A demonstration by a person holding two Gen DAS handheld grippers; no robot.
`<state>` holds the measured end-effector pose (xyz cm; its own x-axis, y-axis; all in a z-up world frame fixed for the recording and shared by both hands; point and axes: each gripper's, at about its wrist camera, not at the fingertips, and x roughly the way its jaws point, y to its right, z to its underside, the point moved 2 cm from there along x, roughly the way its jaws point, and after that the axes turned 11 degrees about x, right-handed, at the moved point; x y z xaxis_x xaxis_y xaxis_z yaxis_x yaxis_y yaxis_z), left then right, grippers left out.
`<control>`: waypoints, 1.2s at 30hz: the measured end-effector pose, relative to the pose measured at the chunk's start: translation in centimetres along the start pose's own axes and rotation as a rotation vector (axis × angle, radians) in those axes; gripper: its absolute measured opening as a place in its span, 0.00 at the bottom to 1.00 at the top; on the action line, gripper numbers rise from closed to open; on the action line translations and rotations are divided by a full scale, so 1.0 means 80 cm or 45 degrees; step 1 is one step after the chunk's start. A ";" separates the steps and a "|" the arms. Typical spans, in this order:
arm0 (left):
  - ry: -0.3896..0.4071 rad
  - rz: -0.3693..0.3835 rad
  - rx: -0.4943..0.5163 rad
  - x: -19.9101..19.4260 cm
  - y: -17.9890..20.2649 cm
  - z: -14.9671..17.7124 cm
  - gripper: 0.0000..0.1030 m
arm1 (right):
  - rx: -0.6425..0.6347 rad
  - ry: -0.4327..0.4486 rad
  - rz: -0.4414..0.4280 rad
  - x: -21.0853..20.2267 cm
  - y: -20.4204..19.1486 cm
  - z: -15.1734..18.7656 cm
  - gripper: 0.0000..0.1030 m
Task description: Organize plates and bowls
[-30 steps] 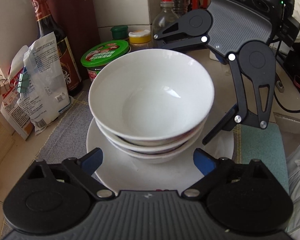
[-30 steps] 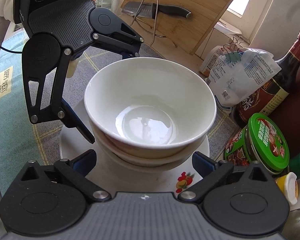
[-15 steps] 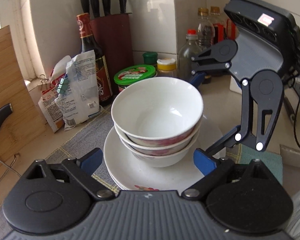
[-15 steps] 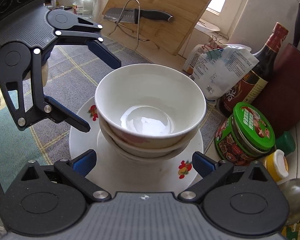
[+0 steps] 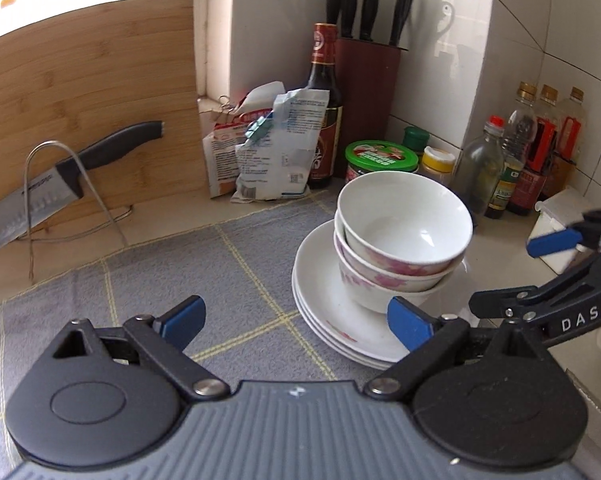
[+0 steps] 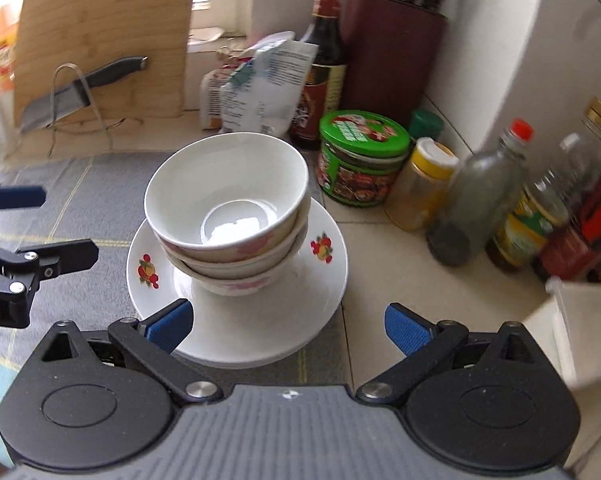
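- Three glossy white bowls [image 6: 226, 216] are nested in a stack; the outer walls carry a faded pink flower print, and the top bowl's smooth inside catches window glare.
- The stack sits on a pile of shallow round white plates [image 6: 324, 280] with small red-and-yellow fruit marks on the rim.
- The plates lie half on a grey woven cloth [image 5: 148, 280] crossed by thin yellow lines and half on a pale tiled counter [image 6: 440, 292].
- The left claw [image 5: 296, 318] has its blue-padded fingers spread wide with nothing between them. It tilts downward, the bowls ahead and to its right, its right pad overlapping the near plate rim in the left wrist view.
- The right claw [image 6: 290, 326] is also spread wide and empty, tilted steeply down, with the bowls straight ahead and the plate rim between its blue pads.
- Beyond the bowls from the right claw stand a green-lidded tub [image 6: 362, 156], a dark sauce bottle [image 6: 324, 64] and a crinkled paper packet [image 6: 260, 80].
- Far ahead to the left of the left claw, a knife [image 5: 60, 180] rests in a wire stand against a bamboo board [image 5: 88, 80].
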<state>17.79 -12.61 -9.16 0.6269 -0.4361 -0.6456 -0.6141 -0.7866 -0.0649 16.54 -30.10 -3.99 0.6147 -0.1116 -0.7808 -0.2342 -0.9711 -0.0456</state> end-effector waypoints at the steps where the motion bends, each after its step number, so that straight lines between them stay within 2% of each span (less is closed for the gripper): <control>1: -0.015 -0.005 -0.010 -0.005 0.000 0.002 0.94 | 0.067 -0.006 0.032 -0.006 -0.003 0.007 1.00; 3: -0.044 -0.008 0.006 -0.015 0.003 0.003 0.94 | 0.154 -0.002 0.069 -0.019 -0.011 0.019 1.00; 8: -0.075 -0.016 0.007 -0.045 0.009 0.011 0.94 | 0.250 0.058 0.133 -0.060 -0.031 0.041 1.00; 16: -0.032 -0.018 0.041 -0.087 0.011 0.013 0.95 | 0.323 0.140 0.144 -0.105 -0.042 0.054 1.00; 36: -0.012 -0.050 0.048 -0.107 0.011 0.014 0.95 | 0.332 0.166 0.137 -0.119 -0.051 0.060 1.00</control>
<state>11.31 -9.09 -4.52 0.6462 -0.4012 -0.6493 -0.6072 -0.7856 -0.1189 8.02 -24.08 0.66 0.6635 -0.2534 -0.7039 -0.4781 -0.8673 -0.1385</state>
